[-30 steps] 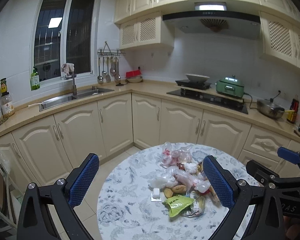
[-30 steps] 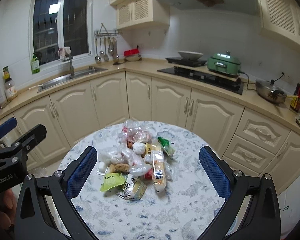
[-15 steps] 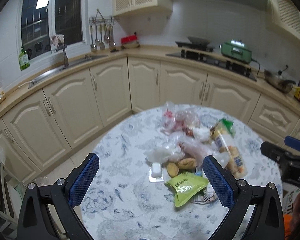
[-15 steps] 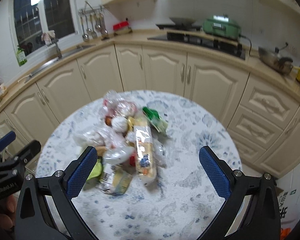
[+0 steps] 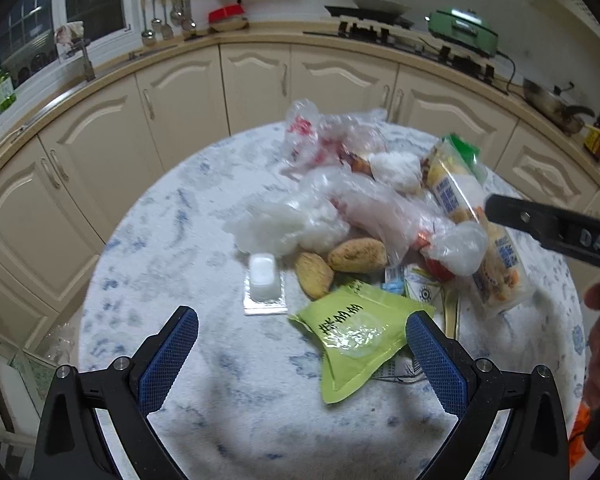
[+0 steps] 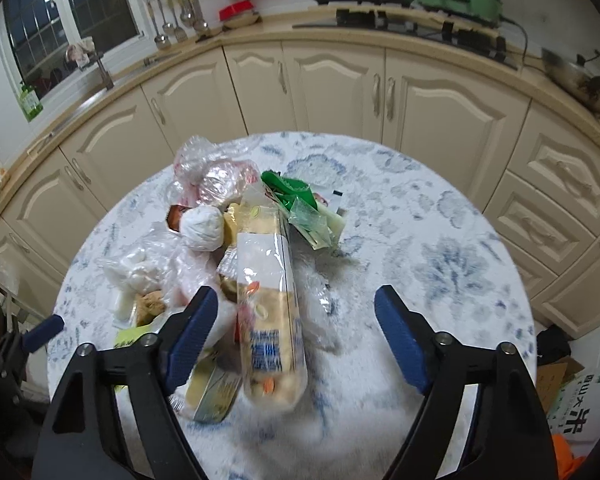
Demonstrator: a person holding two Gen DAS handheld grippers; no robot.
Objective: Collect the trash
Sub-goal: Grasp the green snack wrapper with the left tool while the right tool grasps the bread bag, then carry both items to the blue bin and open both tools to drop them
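Closing, the right gripper (image 6: 296,320) fingers are straddling the long clear snack bag (image 6: 268,312) at lower centre, not yet pressing; it is looking light, crinkly, slippery, so mid-body is the place to pinch. Left gripper (image 5: 302,354) is spread, empty, over the green packet (image 5: 356,344). Further up, soft plastic bags (image 5: 332,136) are lying heaped on the worktop (image 6: 440,248).

Both wrist cams look steeply down, close; share trash pile (image 5: 380,216) on table (image 6: 440,248).

I count two potatoes (image 5: 356,255) near the tabletop's middle — one green pouch (image 5: 360,340), one long snack pack (image 6: 270,312).
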